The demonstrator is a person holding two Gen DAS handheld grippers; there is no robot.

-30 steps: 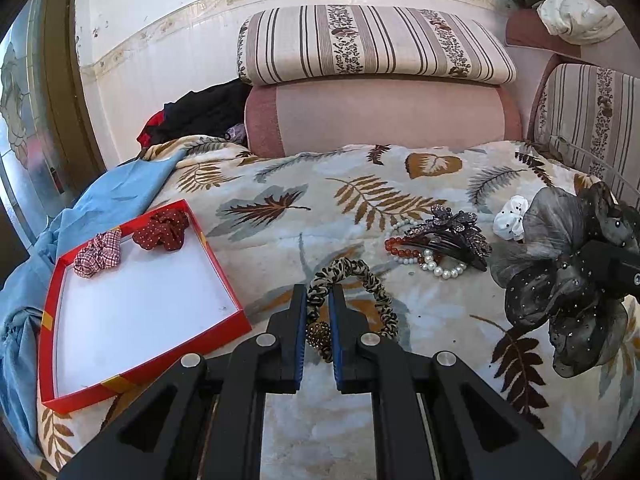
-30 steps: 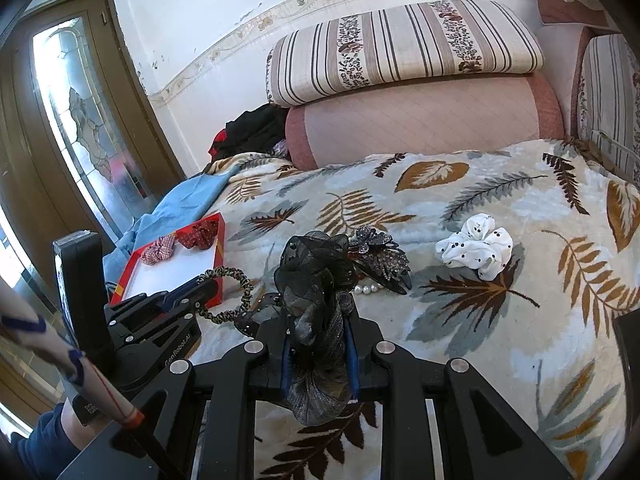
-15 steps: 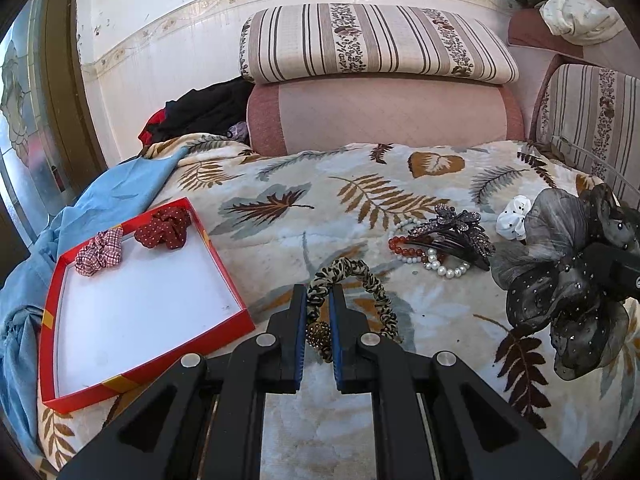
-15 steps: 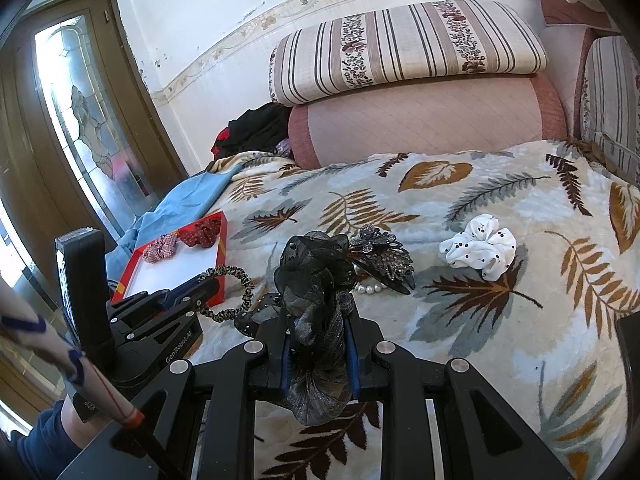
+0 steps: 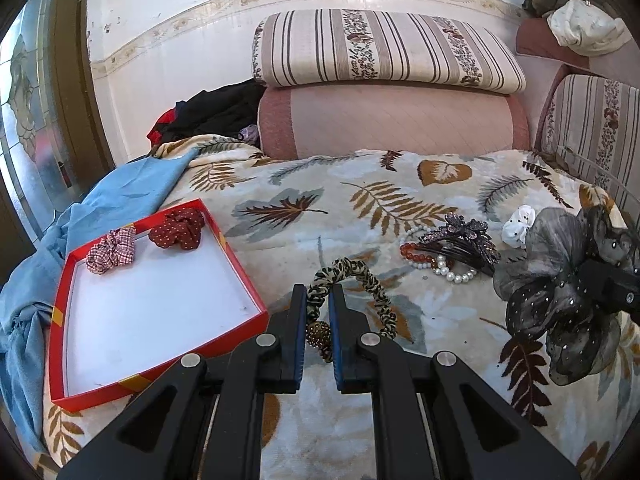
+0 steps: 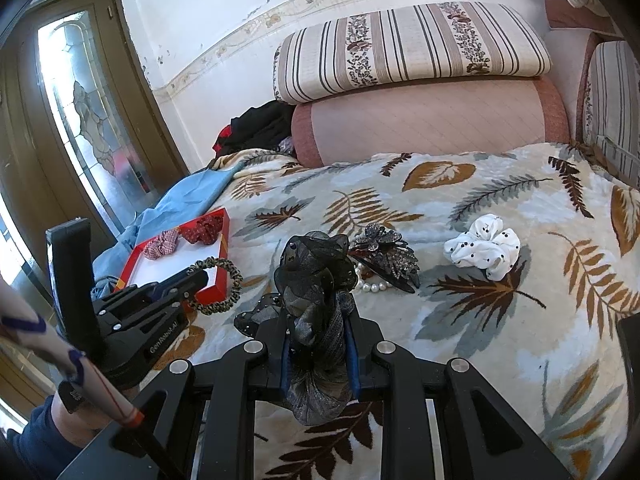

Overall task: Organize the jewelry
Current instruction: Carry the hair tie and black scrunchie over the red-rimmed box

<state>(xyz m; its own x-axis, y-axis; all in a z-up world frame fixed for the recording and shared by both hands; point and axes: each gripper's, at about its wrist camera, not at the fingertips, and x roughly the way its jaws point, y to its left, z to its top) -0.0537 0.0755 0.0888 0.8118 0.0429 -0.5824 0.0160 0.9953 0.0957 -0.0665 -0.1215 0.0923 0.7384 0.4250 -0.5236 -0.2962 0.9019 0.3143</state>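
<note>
Both grippers are built of matte black angular parts. On the left gripper (image 5: 319, 300) blue pads are seen lining the inner faces of the fingers, and round silver screws are set along the linkages. The same blue pads and silver screws are seen on the right gripper (image 6: 316, 320). At the lower left of the right wrist view, white lettering is printed on the left gripper's body, and a dark blue sleeve (image 6: 38, 442) is worn.

Striped, floral-banded cushion (image 5: 384, 50) rests atop pink quilted bolster (image 5: 392, 124). Leaf-patterned plush blanket (image 6: 500, 196) covers the bed. Light-blue cloth (image 5: 120, 204) at its left edge; dark clothing heap (image 5: 216, 114) behind.
</note>
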